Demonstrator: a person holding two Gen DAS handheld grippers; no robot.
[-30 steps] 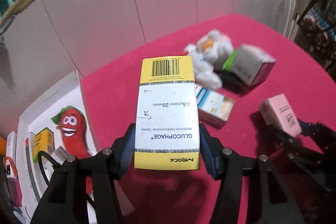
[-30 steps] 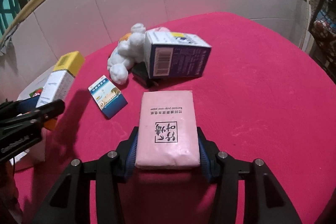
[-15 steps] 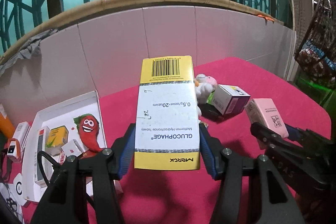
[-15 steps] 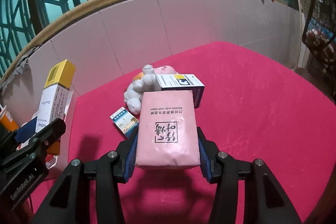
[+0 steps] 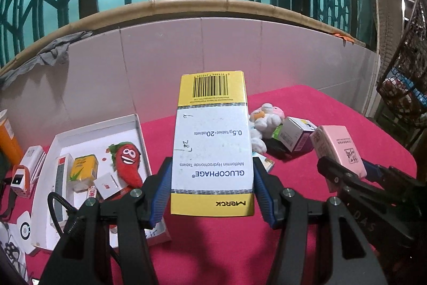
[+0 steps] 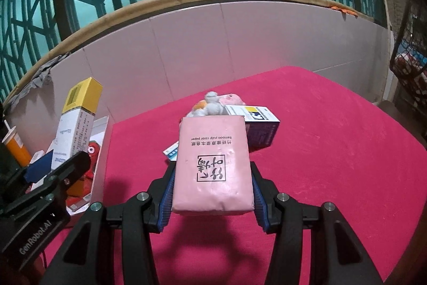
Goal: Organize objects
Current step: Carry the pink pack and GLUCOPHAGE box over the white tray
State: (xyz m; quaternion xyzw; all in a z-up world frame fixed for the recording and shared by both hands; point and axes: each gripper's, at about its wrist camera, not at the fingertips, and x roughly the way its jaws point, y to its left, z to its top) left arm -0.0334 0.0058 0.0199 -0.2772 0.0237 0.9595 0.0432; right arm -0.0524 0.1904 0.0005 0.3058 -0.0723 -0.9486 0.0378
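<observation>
My left gripper (image 5: 212,194) is shut on a white and yellow Glucophage box (image 5: 212,140) and holds it high above the red table. My right gripper (image 6: 212,194) is shut on a pink tissue pack (image 6: 212,164), also lifted; it shows in the left wrist view (image 5: 339,148) too. The Glucophage box shows at the left of the right wrist view (image 6: 74,124). A white tray (image 5: 98,130) at the left holds a red chili toy (image 5: 128,162), a yellow box (image 5: 82,167) and small cards.
On the table beyond lie a white plush toy (image 5: 264,122), a purple and white box (image 5: 297,135) and a small blue and white box (image 6: 172,151). An orange bottle (image 6: 16,148) and small devices (image 5: 20,175) sit left of the tray. A tiled wall stands behind.
Both grippers have risen and pulled back from the table with their objects held. The views now take in the whole table, the tray and the window grille.
</observation>
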